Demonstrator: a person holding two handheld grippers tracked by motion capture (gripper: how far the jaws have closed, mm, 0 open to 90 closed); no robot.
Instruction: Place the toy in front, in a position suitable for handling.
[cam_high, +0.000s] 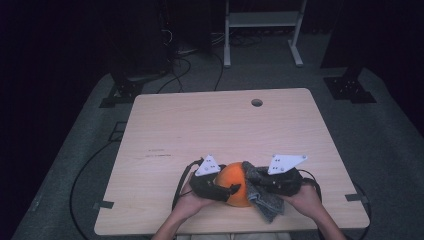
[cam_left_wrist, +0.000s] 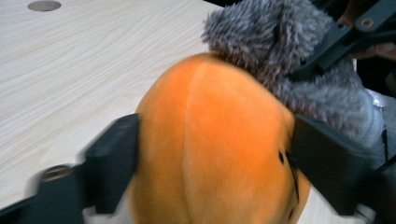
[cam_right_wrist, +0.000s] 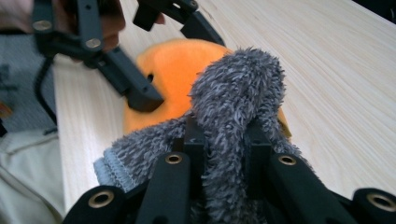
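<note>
Orange plush toy (cam_high: 235, 190) rests at the counter (cam_high: 215, 125) near edge, braced between the left hand-held gripper (cam_high: 227, 190) jaws so the right hand-held gripper (cam_right_wrist: 223, 140), clamped on grey fleecy cloth (cam_right_wrist: 238, 93), can wipe it.

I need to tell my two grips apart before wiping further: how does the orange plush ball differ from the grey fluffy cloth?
The round orange plush ball is smooth, short-piled and holds a domed shape; the grey fluffy cloth is shaggy, limp and bunched. The ball sits between the left claw's spread jaws; the cloth is pinched in the right claw's nearly closed jaws. The ball rests on the wooden table; the cloth drapes against the ball. Both are soft fabric.
</note>
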